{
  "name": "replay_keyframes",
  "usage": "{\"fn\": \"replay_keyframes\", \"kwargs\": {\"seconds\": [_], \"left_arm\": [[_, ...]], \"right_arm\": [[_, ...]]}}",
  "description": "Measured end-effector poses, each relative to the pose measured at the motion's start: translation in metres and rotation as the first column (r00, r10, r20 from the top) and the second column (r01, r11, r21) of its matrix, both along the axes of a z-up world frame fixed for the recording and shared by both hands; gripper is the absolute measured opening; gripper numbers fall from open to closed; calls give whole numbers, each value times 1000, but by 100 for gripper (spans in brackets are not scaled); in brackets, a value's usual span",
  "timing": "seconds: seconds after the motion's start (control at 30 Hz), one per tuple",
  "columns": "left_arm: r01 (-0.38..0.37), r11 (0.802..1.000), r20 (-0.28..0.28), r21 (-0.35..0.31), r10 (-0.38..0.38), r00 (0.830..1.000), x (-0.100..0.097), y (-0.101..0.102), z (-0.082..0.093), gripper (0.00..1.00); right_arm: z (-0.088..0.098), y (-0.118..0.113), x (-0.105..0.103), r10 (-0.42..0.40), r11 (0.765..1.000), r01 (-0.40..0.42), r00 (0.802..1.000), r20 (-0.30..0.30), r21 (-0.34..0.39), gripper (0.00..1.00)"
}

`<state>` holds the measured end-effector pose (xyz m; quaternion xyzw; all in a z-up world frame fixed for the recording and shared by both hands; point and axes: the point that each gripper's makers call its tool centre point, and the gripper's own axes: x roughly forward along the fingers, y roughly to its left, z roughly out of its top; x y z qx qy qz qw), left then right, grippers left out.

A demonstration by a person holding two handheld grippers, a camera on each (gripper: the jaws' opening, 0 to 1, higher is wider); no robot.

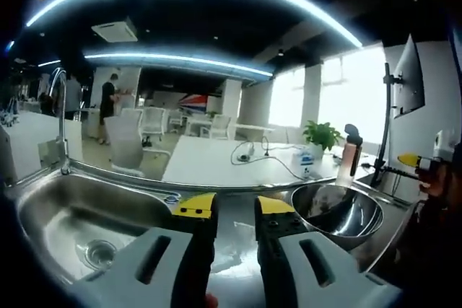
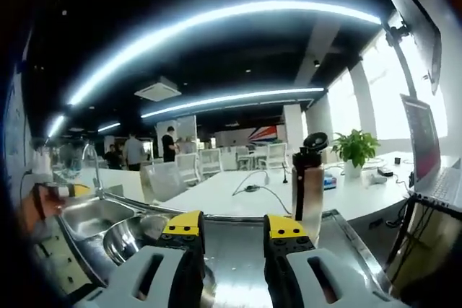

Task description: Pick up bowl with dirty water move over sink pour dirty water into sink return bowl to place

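Two grippers, both with jaws a little apart and nothing between them. Left gripper (image 1: pixel 234 210), yellow-tipped black fingers on grey bodies, hovers above the steel counter (image 1: pixel 238 250). Right gripper (image 2: pixel 234 229), same build, hangs over the same counter near its right end.

Task object: round, shiny stainless-steel bowl (image 1: pixel 339 210), standing upright on the counter's right part, beside the sink's right edge. Inside looks dark and reflective; water level hard to read. In the left gripper view the bowl lies just right of the fingertips and slightly ahead. In the right gripper view it sits low and left of the fingertips, close by. So it stands between the two grippers; which is nearer, cannot tell for sure. A round bowl has no long axis, so any point on the rim serves.

Rectangular stainless-steel sink basin (image 1: pixel 72 214) lies left of the bowl, drain (image 1: pixel 99 252) at its bottom, curved chrome tap (image 1: pixel 60 117) at its far edge. Pour path would run leftward over the sink's right rim.

Tall metal bottle with black cap (image 2: pixel 309 185) stands at the counter's far right edge, beyond the right gripper. White desk (image 1: pixel 216 156) behind, with cables and a potted green plant (image 1: pixel 321 135).

Judgement: pick-up not yet begun. Thin, slick rim; grip could slip, and water may slosh.
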<state>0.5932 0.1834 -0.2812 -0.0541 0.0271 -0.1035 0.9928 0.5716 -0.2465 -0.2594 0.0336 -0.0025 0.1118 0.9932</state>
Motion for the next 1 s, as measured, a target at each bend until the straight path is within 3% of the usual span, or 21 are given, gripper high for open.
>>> {"fn": "replay_keyframes", "kwargs": {"seconds": [0.17,0.33,0.53,0.63,0.73,0.83,0.9,1.0], "left_arm": [[25,999,-43,25,-24,999,5,-6,2,20],[87,993,-107,76,-79,991,11,-21,4,21],[120,985,-149,122,-101,984,15,-30,5,21],[153,981,-183,122,-129,975,15,-37,2,21],[206,966,-233,159,-166,958,14,-50,-4,20],[244,956,-250,162,-200,948,15,-59,-4,20],[267,943,-269,198,-209,940,16,-63,-4,20],[279,939,-274,201,-219,936,18,-68,-1,20]], "right_arm": [[6,2,3,10,999,-11,1000,-22,-34,27],[14,10,7,13,987,-22,998,-59,-156,27],[17,19,10,21,977,-40,995,-92,-208,27],[14,21,11,29,975,-51,994,-106,-214,27],[10,24,12,39,971,-66,992,-122,-228,27],[6,30,14,66,969,-99,986,-151,-224,27],[6,34,16,82,966,-120,982,-168,-229,27],[8,47,15,158,967,-197,962,-222,-164,27]]}}
